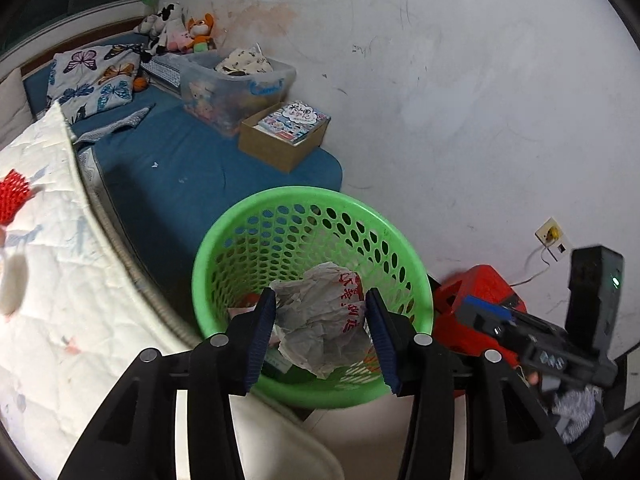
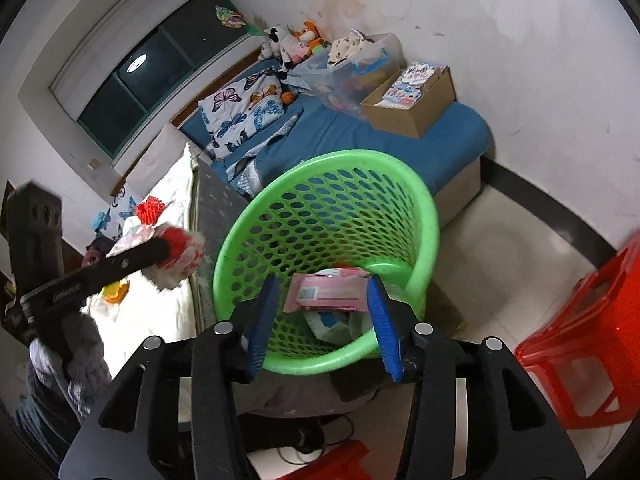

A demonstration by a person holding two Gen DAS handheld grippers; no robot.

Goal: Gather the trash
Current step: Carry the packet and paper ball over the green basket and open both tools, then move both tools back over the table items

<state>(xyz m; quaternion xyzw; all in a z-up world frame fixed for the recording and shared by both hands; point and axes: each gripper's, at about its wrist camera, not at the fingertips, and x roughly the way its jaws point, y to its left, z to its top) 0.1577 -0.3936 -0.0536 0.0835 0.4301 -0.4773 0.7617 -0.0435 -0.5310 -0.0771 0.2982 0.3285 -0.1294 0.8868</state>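
A green perforated trash basket point(image 1: 224, 264) stands on the floor by the bed; it also shows in the right wrist view point(image 2: 424, 216). My left gripper point(image 1: 320, 320) is shut on a crumpled white plastic bag with red print point(image 1: 320, 312), held over the basket's mouth. In the right wrist view this gripper point(image 2: 176, 250) appears at the left holding the same bag. My right gripper point(image 2: 326, 306) is shut on a pink wrapper point(image 2: 326, 292), held above the basket opening. Other scraps lie at the basket's bottom point(image 2: 332, 326). The right gripper's body shows at the right of the left wrist view point(image 1: 520, 328).
A white quilt point(image 1: 52, 264) with a red mesh scrap point(image 1: 14, 194) lies at the left. A blue mattress point(image 1: 180, 176) holds a cardboard box point(image 1: 280, 144) and a clear bin point(image 1: 236, 84). Red plastic stools stand at the right point(image 2: 588, 340).
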